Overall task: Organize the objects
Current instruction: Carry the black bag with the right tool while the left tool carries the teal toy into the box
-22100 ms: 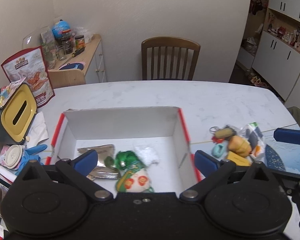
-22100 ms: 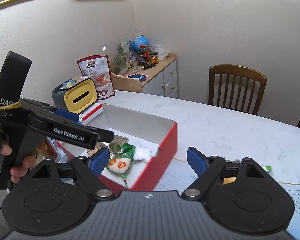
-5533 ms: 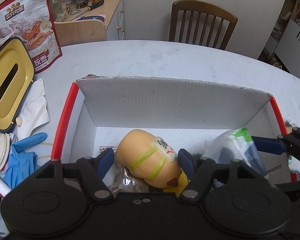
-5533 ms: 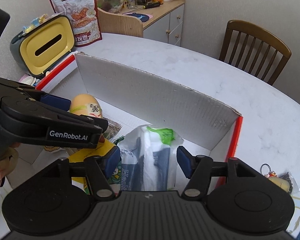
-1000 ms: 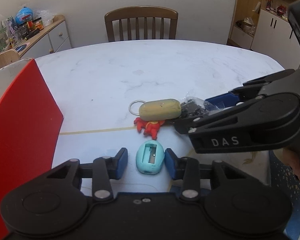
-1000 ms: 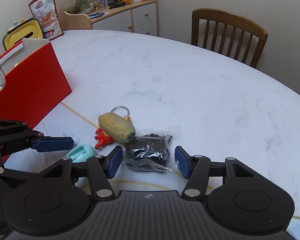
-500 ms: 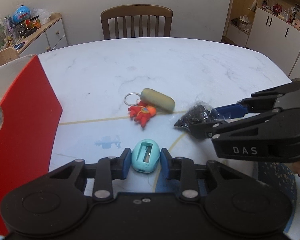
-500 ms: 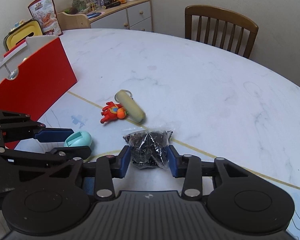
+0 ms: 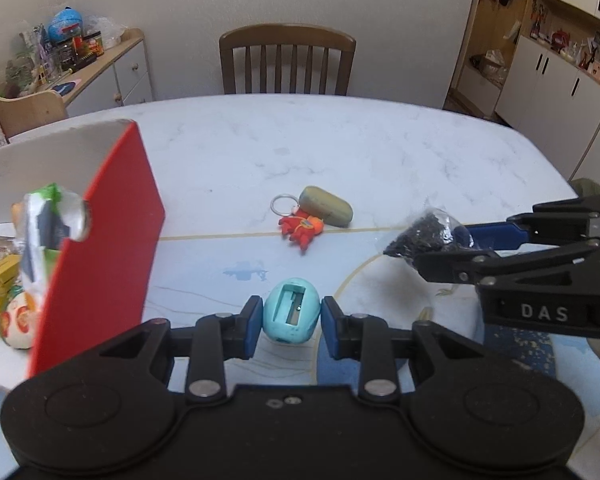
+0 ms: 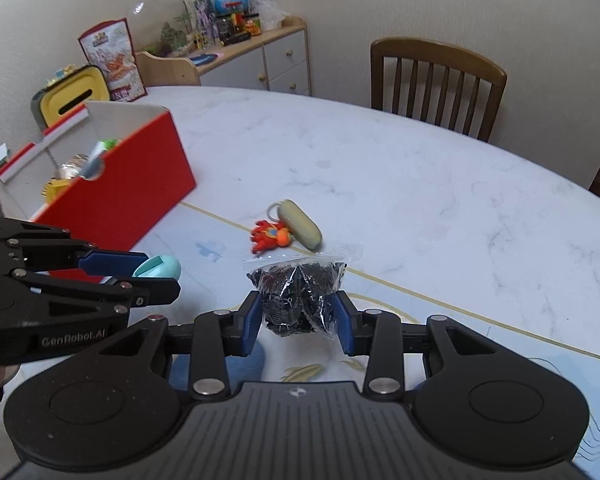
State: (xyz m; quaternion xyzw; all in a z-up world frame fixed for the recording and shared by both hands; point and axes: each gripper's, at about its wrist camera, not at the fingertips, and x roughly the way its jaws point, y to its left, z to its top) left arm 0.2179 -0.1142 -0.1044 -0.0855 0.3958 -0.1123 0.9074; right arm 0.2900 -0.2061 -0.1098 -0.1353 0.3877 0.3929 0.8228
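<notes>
Left gripper (image 9: 292,326) jaws pinching teal sharpener (image 9: 291,315), right gripper (image 10: 298,322) jaws pinching black-bead bag (image 10: 299,295); we lift both clear over red box (image 9: 104,240) wall, release low.

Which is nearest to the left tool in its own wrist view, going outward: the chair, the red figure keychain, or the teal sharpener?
1. Teal sharpener: clamped in the left tool.
2. Red figure keychain: on the table, straight ahead, mid-table.
3. Chair: beyond the table's far edge, by the wall.
</notes>
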